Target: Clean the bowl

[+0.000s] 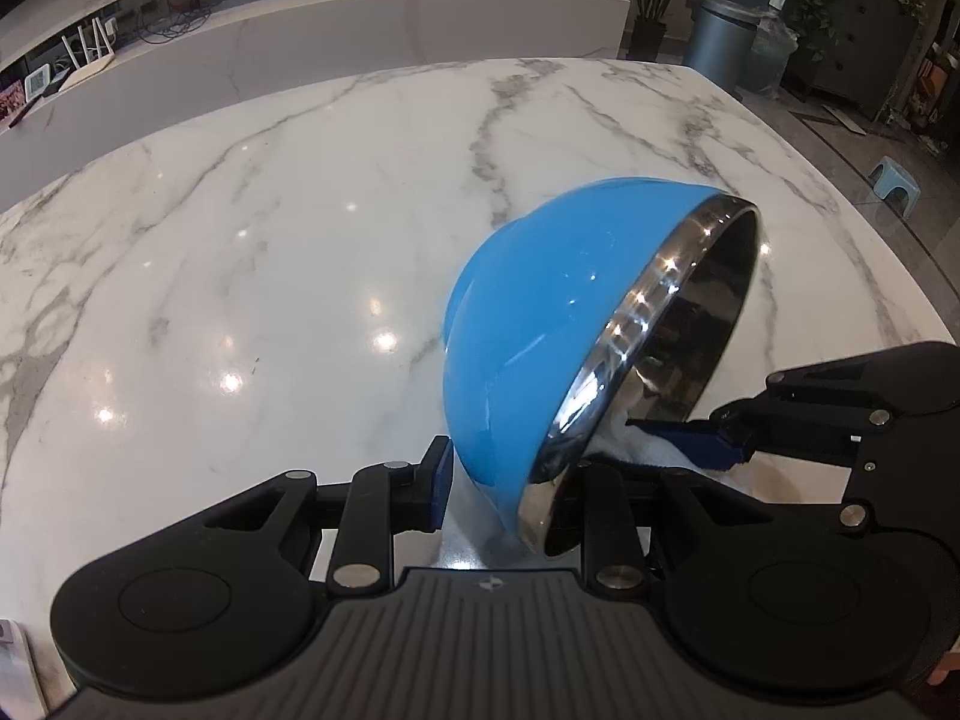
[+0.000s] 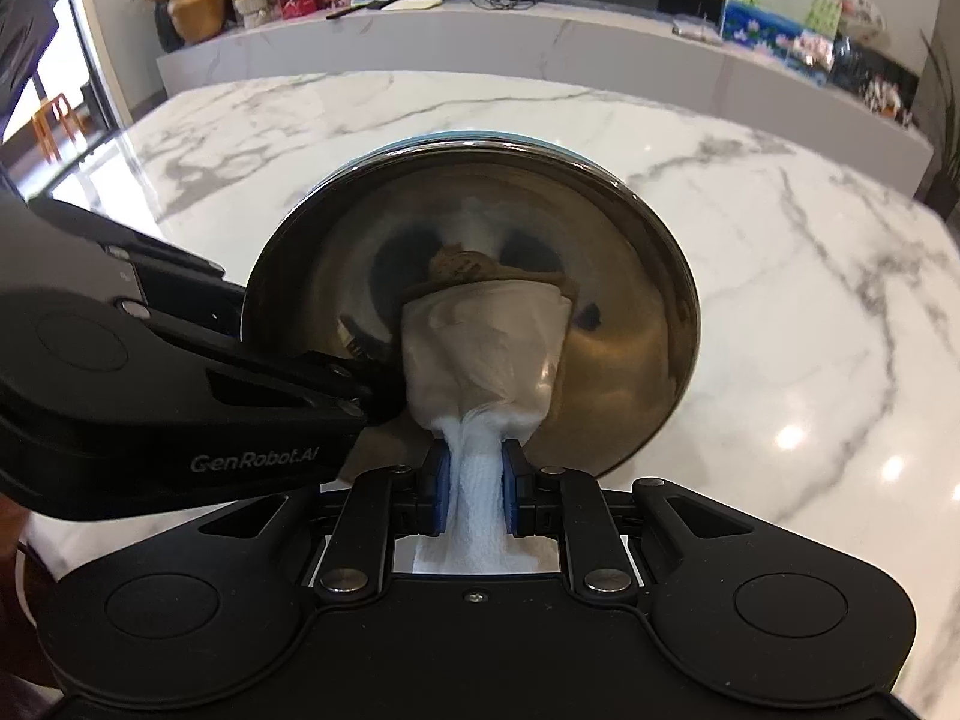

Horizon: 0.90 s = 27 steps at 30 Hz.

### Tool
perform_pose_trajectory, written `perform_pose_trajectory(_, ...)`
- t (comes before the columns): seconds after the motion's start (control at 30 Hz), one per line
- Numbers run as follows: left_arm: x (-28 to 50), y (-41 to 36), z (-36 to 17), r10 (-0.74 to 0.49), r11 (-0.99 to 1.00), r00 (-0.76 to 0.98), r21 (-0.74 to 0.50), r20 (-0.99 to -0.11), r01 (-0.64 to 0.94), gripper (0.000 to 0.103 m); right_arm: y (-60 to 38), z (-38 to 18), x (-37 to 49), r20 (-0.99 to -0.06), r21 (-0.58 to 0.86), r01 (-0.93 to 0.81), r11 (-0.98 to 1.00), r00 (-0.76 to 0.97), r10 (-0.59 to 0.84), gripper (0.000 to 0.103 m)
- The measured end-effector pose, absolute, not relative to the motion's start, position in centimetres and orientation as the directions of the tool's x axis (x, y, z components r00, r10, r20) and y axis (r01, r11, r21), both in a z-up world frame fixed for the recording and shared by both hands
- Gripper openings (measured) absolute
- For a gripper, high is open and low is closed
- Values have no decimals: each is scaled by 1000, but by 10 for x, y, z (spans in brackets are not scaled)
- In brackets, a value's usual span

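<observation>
A bowl, blue outside [image 1: 540,324] and shiny steel inside [image 2: 612,276], is held tilted on its side above the white marble table [image 1: 240,240]. My left gripper [image 1: 510,486] is shut on the bowl's lower rim, one finger outside and one inside. My right gripper [image 2: 474,480] is shut on a white paper towel [image 2: 486,348] and presses its wad against the inside of the bowl. Brown dirt [image 2: 456,267] sits at the towel's far end. The right gripper's fingers [image 1: 696,435] and the towel [image 1: 654,450] also show in the left wrist view at the bowl's mouth.
A long marble counter [image 2: 540,42] with routers, cables, pictures and ornaments runs behind the table. A grey bin [image 1: 723,36], plants and a small blue stool [image 1: 894,180] stand on the floor at the right.
</observation>
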<state>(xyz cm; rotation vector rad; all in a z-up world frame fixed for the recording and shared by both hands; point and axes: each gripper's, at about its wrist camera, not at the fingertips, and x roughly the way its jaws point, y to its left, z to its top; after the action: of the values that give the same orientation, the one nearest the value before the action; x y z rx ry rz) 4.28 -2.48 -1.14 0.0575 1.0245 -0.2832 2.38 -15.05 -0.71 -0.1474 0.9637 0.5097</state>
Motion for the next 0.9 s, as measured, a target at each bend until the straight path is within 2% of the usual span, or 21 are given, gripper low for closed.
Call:
perform_pose_trajectory(0.3, 43, -28, -10, -206, 953, 466, -68, -860, 295, 20, -143, -9, 32, -815, -5, -517, 856, 498, 296, 14)
perform_pose_trajectory(0.53, 41, -30, -7, -189, 948, 468, -35, -863, 317, 20, -137, -10, 21, -779, -188, -513, 837, 597, 192, 14)
perform_pose_trajectory(0.73, 40, -30, -7, -183, 951, 480, -31, -858, 308, 20, -140, -11, 21, -782, -163, -512, 843, 588, 206, 14)
perform_pose_trajectory(0.9, 43, -26, -11, -208, 958, 485, -77, -849, 275, 28, -143, -13, 22, -796, -115, -505, 855, 562, 225, 14)
